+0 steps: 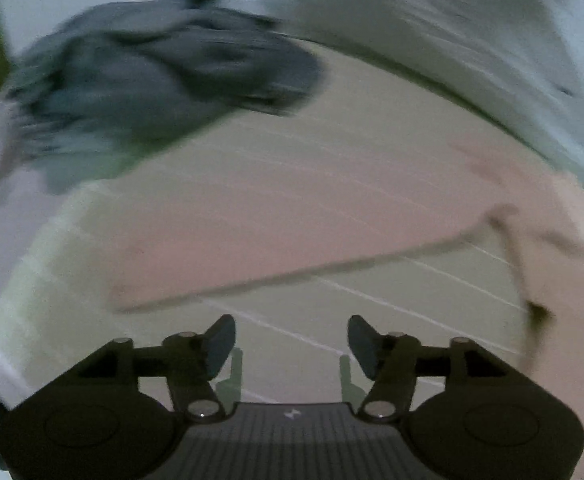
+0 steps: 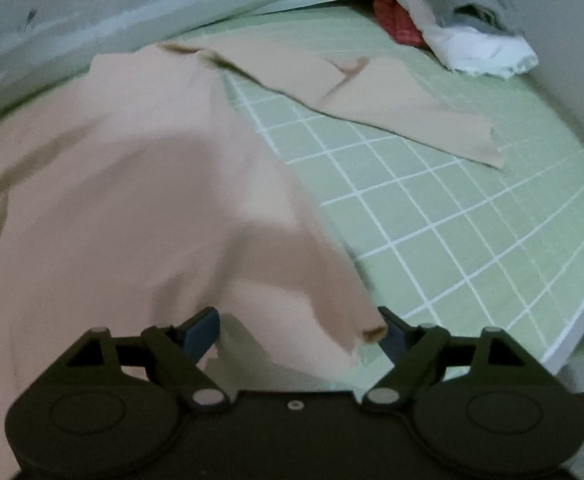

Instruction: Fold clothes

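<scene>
Beige garment (image 2: 131, 184) spread rumpled on green grid mat (image 2: 432, 220); left gripper (image 1: 292, 344) released, right gripper (image 2: 298, 332) apparently released too

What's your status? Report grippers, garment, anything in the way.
Left gripper open, empty, above the mat. Right gripper open around a corner of the beige garment, not clamped. Clothes pile at the far corner of the green grid mat, clear of the garment.

The left gripper (image 1: 292, 348) was held with jaws spread apart; the right gripper (image 2: 298, 330) was likewise held wide.
</scene>
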Tool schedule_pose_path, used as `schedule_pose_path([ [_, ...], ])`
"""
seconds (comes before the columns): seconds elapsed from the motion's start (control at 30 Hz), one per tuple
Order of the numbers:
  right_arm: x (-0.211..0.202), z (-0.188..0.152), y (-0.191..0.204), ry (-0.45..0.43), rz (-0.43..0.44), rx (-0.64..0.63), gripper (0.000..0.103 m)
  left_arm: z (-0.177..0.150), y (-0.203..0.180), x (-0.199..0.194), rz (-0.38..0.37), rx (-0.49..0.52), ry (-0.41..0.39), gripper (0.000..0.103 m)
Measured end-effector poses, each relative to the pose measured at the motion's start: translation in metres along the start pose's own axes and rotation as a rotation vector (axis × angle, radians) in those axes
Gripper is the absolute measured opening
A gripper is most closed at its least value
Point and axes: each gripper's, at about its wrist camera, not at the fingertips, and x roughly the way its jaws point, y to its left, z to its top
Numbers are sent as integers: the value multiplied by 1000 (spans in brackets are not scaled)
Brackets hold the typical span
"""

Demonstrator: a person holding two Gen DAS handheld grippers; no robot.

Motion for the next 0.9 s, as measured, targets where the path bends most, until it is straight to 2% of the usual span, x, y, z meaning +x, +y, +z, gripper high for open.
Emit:
schedule_pose_path([
  [0.1,4,2,-8,-10,34,-4,69,-7,-43,-2,-53,103,17,66],
  [0.17,2,0,-13,-34,59,-25,52,-14,-71,-5,-78,200,14,66],
  [0.2,0,-1,-15,-44,72,-41,47,-17,-85,-7,-88,247,11,66],
  [0.27,-3,-5,-20,-51,104,-65,18,-24,-109,-9,-105,319,6,67],
  [0.3,-4,-6,-23,-50,122,-68,11,-27,-120,-9,-111,348,3,67],
  [0.33,-6,-9,-26,-46,145,-64,8,-30,-131,-9,-117,368,1,68],
  [0.5,-17,-25,-36,-3,243,-104,8,-52,-182,-6,-131,413,19,72],
  [0.53,-19,-27,-38,13,267,-134,8,-59,-192,-7,-122,421,28,72],
  [0.6,-20,-24,-43,32,279,-183,22,-74,-209,-10,-108,435,38,78],
  [0.67,-22,-14,-51,-9,253,-223,52,-89,-224,-14,-99,452,39,83],
  [0.7,-24,-6,-58,-52,232,-240,59,-97,-230,-16,-91,460,39,83],
  [0.77,-22,9,-74,-118,190,-251,85,-108,-242,-15,-60,452,47,84],
  [0.83,-15,25,-94,-177,157,-265,88,-118,-252,-14,-38,407,55,86],
  [0.9,-3,39,-111,-200,123,-287,96,-127,-261,-13,-22,358,62,88],
])
